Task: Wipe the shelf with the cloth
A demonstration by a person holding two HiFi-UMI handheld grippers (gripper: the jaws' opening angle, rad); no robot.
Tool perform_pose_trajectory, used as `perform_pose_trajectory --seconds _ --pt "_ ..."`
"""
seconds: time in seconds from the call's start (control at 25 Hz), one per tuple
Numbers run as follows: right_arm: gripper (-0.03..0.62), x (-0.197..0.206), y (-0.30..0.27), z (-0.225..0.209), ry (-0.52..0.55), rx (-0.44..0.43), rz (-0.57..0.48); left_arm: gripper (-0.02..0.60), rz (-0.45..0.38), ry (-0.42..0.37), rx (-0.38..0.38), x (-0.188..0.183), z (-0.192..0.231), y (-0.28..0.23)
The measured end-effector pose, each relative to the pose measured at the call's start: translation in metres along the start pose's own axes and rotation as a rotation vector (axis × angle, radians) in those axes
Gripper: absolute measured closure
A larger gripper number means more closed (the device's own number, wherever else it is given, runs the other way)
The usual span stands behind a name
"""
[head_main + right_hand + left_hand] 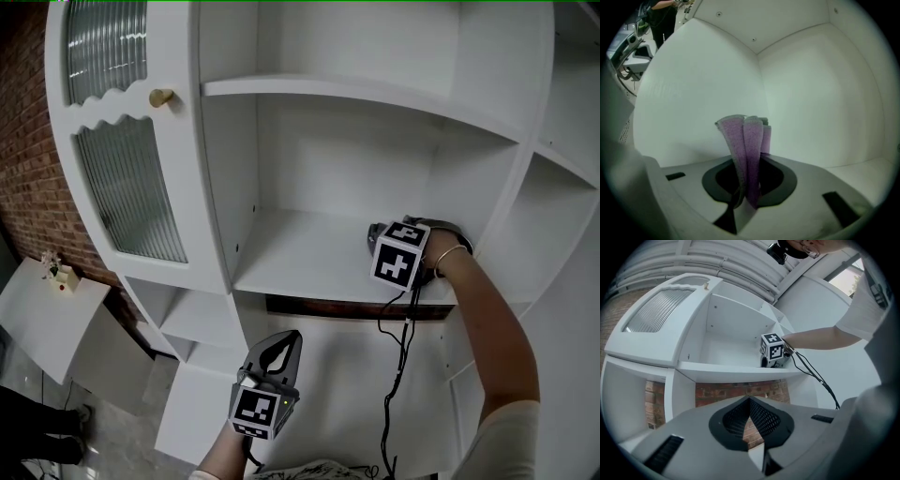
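Note:
My right gripper (380,234) is inside the white shelf (300,253) compartment, near its right rear corner, with a person's forearm behind it. It is shut on a folded purple cloth (747,140), which stands up between the jaws in front of the compartment's white corner. The marker cube hides the cloth in the head view. My left gripper (284,345) hangs below the shelf, pointing up. Its jaws (749,401) are shut with nothing between them. From there the right gripper's cube (772,348) shows on the shelf board (726,371).
A cabinet door with ribbed glass (127,187) and a brass knob (161,97) stands open at the left. A black cable (398,347) hangs from the right gripper across the lower compartment. A brick wall (28,141) and a white table (47,319) lie further left.

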State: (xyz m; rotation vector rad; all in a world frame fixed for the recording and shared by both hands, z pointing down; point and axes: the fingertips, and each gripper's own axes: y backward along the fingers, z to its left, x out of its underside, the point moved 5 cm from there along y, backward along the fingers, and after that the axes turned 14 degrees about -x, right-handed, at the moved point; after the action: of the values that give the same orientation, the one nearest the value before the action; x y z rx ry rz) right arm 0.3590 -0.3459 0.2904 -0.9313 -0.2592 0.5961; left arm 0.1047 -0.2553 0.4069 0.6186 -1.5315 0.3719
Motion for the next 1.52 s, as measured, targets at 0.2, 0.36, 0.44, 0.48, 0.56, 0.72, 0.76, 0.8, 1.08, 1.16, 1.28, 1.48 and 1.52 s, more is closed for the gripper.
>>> perform_pose_trajectory --seconds 0.2,0.36,0.44,0.48,0.56,0.72,0.76,0.8,1.08,1.16,1.28,1.48,1.52 --pt "0.519 0.006 0.019 0.028 0.012 -0.031 -0.023 0.568 -0.003 -0.008 0.040 -0.003 -0.016 0.014" --pt "0.519 0.012 0.038 0.054 0.018 -0.055 -0.047 0.568 -0.004 -0.014 0.056 -0.007 -0.023 0.027" --pt "0.519 0.016 0.046 0.065 0.019 -0.055 -0.045 0.568 -0.002 -0.015 0.067 -0.007 -0.028 0.033" --pt "0.519 0.018 0.049 0.071 0.019 -0.055 -0.042 0.568 0.000 -0.018 0.072 -0.006 -0.030 0.036" --pt "0.519 0.021 0.055 0.080 0.020 -0.056 -0.038 0.568 0.014 -0.019 0.078 -0.005 -0.034 0.041" --pt "0.519 0.029 0.064 0.095 0.026 -0.051 -0.049 0.568 0.031 -0.011 0.100 -0.008 -0.042 0.050" --pt "0.519 0.031 0.067 0.098 0.025 -0.053 -0.054 0.568 0.034 -0.012 0.104 -0.009 -0.044 0.052" --pt "0.517 0.033 0.070 0.102 0.024 -0.055 -0.056 0.568 0.033 -0.014 0.106 -0.010 -0.045 0.054" --pt "0.517 0.042 0.083 0.129 0.002 -0.073 -0.052 0.568 0.010 -0.019 0.124 -0.014 -0.055 0.069" --pt "0.517 0.045 0.085 0.137 -0.002 -0.079 -0.045 0.568 0.012 -0.019 0.132 -0.014 -0.057 0.074" --pt "0.517 0.048 0.085 0.152 -0.017 -0.107 -0.060 0.568 0.015 -0.019 0.135 -0.013 -0.058 0.080" --pt "0.516 0.050 0.093 0.156 -0.154 -0.042 -0.238 0.568 0.031 -0.021 0.129 -0.010 -0.058 0.088" --pt "0.516 0.052 0.093 0.156 -0.183 -0.025 -0.275 0.568 0.023 -0.021 0.125 -0.011 -0.057 0.089"
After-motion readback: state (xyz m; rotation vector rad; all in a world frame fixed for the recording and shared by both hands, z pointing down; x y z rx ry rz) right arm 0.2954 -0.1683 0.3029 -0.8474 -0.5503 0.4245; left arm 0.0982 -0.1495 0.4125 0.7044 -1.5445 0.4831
